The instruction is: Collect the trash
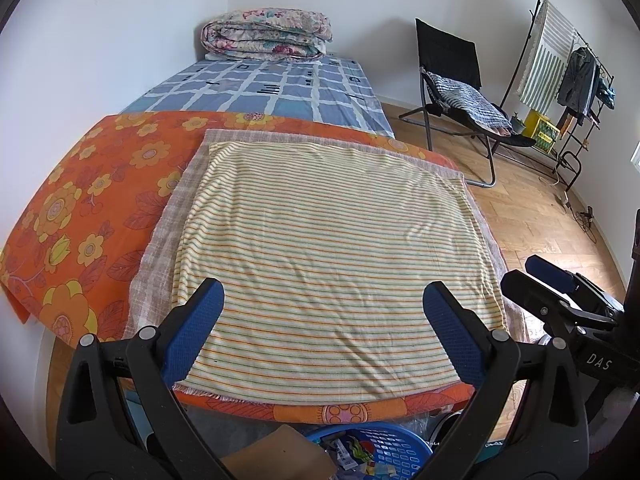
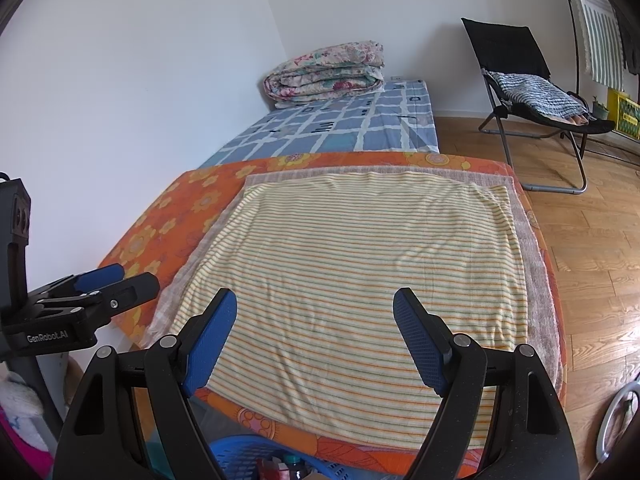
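The striped cloth [image 1: 332,240] serves as the landmark: it lies flat on an orange flowered cover [image 1: 80,208], its stripes running across the view and its near edge close to the cover's near edge. A pinkish woven cloth [image 1: 168,232] shows as a border along its far, left and right sides. On the far side of the striped cloth a blue checked bedsheet [image 1: 272,92] runs to the corner, with a folded floral quilt [image 1: 268,34] at its far end against the white wall [image 1: 112,40]. To the right of the striped cloth the wooden floor [image 2: 592,248] is open as far as a black folding chair [image 2: 532,80] and a clothes rack [image 1: 576,72].

The left gripper [image 1: 323,304] hangs over the near part of the striped cloth with its blue pads wide apart and nothing between them. The right gripper [image 2: 315,314] hangs just beside it, also spread and empty; each shows at the edge of the other's view.

Below the near edge of the striped cloth stands a blue plastic basket [image 1: 384,446] — the only container in sight. It holds the trash [image 1: 360,452]: colourful wrappers and scraps in a loose heap, with what may be a bottle cap in the right wrist view, too cut off to be sure. The heap has no clear long axis. A brown cardboard piece [image 1: 280,452] sits by the basket's left rim.
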### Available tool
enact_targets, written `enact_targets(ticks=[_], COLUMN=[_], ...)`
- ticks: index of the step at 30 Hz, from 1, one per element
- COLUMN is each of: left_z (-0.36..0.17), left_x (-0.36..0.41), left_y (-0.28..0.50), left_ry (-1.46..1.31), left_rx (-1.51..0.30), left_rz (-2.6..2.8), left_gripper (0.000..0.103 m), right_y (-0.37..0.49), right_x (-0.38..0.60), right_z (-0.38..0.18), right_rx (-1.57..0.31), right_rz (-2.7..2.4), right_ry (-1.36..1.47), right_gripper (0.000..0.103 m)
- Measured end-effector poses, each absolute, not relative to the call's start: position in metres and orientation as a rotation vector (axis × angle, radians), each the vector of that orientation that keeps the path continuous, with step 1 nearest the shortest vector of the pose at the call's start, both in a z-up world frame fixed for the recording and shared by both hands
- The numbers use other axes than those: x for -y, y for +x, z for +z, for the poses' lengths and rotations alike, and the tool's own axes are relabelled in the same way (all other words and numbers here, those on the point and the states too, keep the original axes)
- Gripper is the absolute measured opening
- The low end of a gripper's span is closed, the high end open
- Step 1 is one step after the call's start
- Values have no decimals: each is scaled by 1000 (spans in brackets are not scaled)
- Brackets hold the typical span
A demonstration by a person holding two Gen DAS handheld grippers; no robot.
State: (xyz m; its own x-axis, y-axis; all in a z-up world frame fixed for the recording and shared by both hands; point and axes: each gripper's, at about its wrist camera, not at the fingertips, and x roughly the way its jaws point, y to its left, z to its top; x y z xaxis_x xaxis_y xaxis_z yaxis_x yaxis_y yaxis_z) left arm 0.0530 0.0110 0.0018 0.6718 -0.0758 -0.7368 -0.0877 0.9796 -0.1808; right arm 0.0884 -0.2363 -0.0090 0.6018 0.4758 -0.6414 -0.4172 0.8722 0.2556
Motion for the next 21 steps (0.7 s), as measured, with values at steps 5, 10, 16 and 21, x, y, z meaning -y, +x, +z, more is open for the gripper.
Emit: enact_targets(ticks=[5, 10, 16, 21], left_z=[4, 14, 14, 9], left_x=[-12, -12, -12, -10], left_y=[54, 55, 53, 55], left_ry=[-210, -219, -192, -185], left_rx=[-833, -820, -827, -836], left_rz=[4, -7, 32, 25], left_gripper=[101, 101, 101, 101], right_y=[88, 88, 87, 85], right_x=[236, 235, 236, 235], right_z=[-9, -9, -10, -10], right_rx=[-767, -767, -763, -759], right_rz=[519, 518, 524, 532], right_ry=[79, 82, 78, 61], right_gripper=[80, 80, 80, 80])
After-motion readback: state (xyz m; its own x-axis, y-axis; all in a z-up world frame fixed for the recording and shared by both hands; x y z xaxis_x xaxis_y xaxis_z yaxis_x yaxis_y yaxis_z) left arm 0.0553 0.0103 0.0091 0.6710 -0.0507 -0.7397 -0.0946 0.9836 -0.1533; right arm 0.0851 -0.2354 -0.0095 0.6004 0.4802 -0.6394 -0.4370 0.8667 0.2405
